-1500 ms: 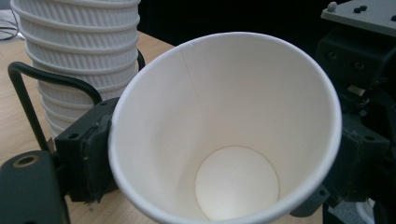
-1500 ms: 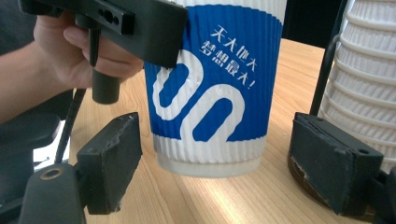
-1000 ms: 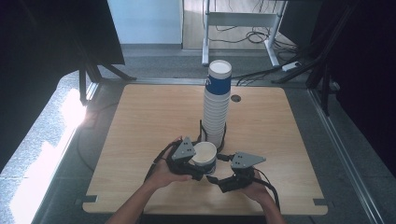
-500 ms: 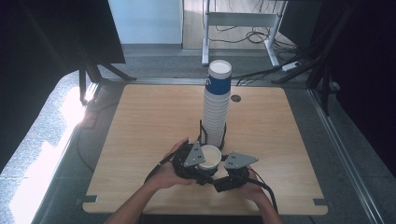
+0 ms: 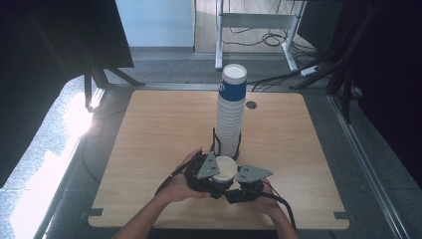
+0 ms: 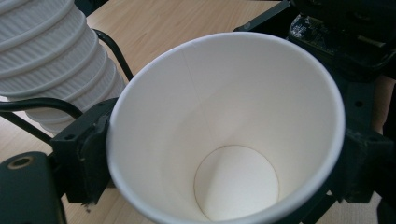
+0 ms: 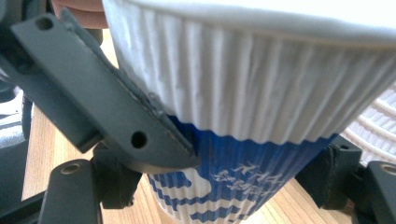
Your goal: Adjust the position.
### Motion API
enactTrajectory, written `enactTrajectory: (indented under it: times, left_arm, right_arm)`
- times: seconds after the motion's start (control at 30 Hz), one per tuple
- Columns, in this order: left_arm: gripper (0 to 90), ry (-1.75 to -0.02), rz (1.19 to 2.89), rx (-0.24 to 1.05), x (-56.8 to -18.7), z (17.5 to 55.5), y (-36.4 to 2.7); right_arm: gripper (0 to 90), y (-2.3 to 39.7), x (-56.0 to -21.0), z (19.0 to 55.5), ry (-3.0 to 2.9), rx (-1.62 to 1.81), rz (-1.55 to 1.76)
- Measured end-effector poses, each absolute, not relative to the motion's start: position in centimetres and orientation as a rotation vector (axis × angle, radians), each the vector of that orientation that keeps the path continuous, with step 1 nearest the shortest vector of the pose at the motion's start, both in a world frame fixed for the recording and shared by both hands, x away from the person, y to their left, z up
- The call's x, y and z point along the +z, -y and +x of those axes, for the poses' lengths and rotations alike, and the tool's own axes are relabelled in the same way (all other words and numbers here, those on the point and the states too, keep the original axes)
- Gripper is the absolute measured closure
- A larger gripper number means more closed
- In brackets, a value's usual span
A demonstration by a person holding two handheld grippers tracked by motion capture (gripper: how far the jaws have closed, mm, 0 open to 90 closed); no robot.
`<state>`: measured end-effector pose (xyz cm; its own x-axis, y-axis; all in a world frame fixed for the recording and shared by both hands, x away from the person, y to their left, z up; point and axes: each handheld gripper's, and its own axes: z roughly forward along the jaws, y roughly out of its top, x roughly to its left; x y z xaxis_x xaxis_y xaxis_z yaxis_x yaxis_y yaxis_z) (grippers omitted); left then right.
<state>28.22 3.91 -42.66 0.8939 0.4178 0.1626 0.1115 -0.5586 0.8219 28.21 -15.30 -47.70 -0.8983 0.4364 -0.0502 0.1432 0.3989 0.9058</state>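
A paper cup [image 5: 225, 169], ribbed white above and blue below, is held mouth-up near the table's front, between both grippers. My left gripper [image 5: 215, 175] holds it from the left. Its finger [image 6: 81, 154] rests against the cup [image 6: 224, 140] just under the rim, and its jaws have just been opening a little. My right gripper [image 7: 257, 168] has just been closing with the cup [image 7: 261, 93] between its jaws. Its finger [image 7: 116, 107] presses on the ribbed wall. Behind stands a tall stack of upturned cups [image 5: 231, 119].
The stack stands in a black wire holder [image 5: 215, 142] at the middle of the wooden table [image 5: 159, 129]. A small round hole [image 5: 251, 105] lies behind it. Cables trail from both grippers over the front edge. Dark panels flank the table.
The cup has come slightly forward, away from the stack's foot. The right gripper has shifted left to the cup and its jaws have closed on it.
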Motion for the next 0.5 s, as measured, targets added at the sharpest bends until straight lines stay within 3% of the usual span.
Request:
enactTrajectory:
  times: [0.5]
  left_arm:
    - [5.5,-0.507,1.935,0.369,-41.5,26.7,-7.3]
  right_arm:
    - [26.1,16.6,-47.4,28.3,-2.305,1.535,0.56]
